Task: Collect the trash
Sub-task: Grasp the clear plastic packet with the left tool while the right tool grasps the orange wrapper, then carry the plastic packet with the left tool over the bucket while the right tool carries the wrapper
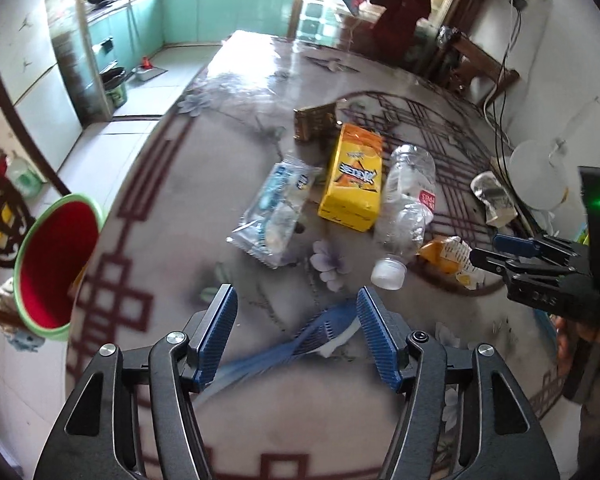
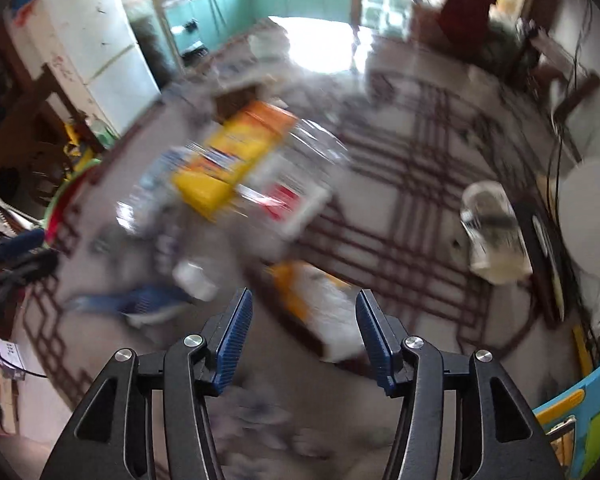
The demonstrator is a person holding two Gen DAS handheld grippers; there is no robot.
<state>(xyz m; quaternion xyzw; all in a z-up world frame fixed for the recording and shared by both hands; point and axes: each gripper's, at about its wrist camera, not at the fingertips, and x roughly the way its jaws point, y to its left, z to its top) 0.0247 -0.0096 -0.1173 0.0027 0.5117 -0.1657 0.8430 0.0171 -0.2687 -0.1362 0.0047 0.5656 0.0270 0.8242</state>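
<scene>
Trash lies on the patterned table (image 1: 172, 216): a yellow box (image 1: 354, 178), a crushed clear bottle (image 1: 408, 200), a blue-white wrapper (image 1: 276, 210), a brown packet (image 1: 314, 120), an orange-white wrapper (image 1: 450, 258) and a blue flat wrapper (image 1: 300, 340). A red bin with a green rim (image 1: 54, 260) stands at the table's left edge. My left gripper (image 1: 296, 336) is open, with the blue flat wrapper between its fingers. My right gripper (image 2: 304, 338) is open just above the orange-white wrapper (image 2: 320, 304); it also shows in the left wrist view (image 1: 496, 254). The right wrist view is blurred.
A crumpled clear cup (image 1: 494, 198) and a white round lamp base (image 1: 540, 174) with cables stand at the table's right side. A wooden chair (image 1: 476, 64) is behind the table. A fridge (image 2: 88, 40) and kitchen cabinets lie to the left.
</scene>
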